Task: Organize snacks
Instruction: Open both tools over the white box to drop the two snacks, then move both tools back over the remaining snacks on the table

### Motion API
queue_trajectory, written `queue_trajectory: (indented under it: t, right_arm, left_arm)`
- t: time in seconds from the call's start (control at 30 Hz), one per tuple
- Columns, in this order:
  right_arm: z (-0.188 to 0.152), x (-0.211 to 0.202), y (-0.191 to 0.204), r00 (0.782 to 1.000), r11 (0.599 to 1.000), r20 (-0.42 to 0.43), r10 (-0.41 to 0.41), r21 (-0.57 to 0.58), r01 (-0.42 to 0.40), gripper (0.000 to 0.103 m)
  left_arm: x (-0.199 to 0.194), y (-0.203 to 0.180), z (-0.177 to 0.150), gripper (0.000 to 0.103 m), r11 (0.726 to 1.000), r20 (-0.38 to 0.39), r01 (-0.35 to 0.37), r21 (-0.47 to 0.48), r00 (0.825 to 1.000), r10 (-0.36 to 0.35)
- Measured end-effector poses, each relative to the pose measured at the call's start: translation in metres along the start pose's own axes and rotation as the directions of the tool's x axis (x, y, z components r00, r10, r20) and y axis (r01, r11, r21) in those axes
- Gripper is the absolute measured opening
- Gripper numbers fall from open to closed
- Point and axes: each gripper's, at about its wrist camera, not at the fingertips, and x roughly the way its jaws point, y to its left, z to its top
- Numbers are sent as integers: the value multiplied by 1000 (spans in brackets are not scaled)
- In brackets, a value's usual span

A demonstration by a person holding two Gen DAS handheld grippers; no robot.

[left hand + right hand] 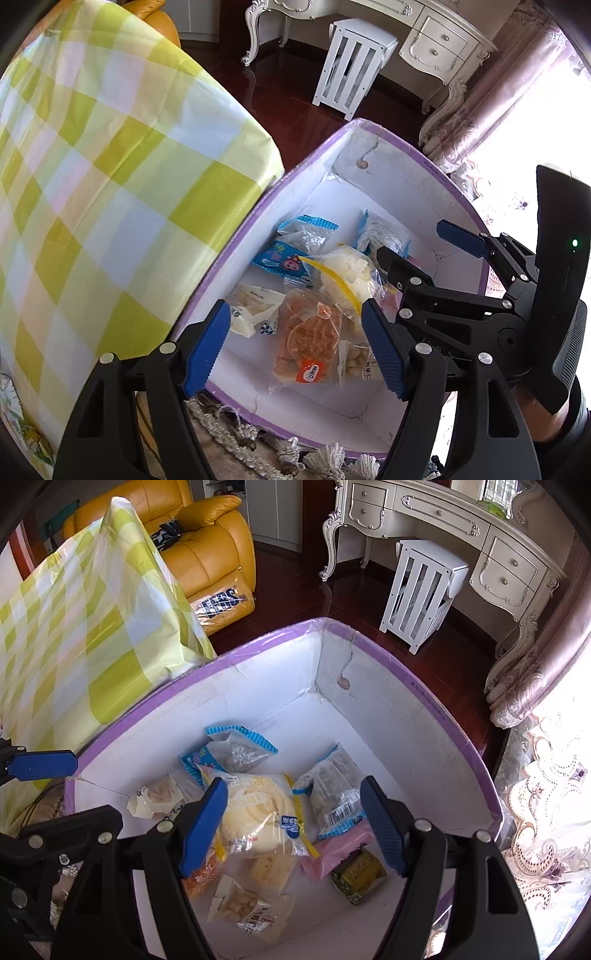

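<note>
With both the left gripper point(293, 345) and right gripper point(291, 823) gaping empty over the box point(461, 738) where the snack packets point(258, 812) are lying, I am judging the next move is fetching more snacks.

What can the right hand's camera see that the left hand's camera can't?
Only the right wrist view shows the yellow armchair whole, plus a pink packet and a green-yellow packet in the box.

Only the left wrist view shows the orange snack bag clearly, and the whole right gripper.

Both show the purple-rimmed box, the round bread packet, the checked cloth and the white stool.
</note>
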Motion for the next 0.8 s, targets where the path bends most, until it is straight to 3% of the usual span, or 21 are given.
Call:
queue_trajectory:
  t: [0.37, 0.8]
  right_arm:
    - [20, -30, 52, 998, 996, 43, 38, -83, -34, 76]
    - [28, -65, 146, 985, 964, 74, 158, -226, -138, 76]
  left_arm:
    - [-81, 79, -31, 73, 979, 196, -1, -203, 980, 42]
    - [-146, 187, -91, 73, 890, 322, -1, -457, 932, 167]
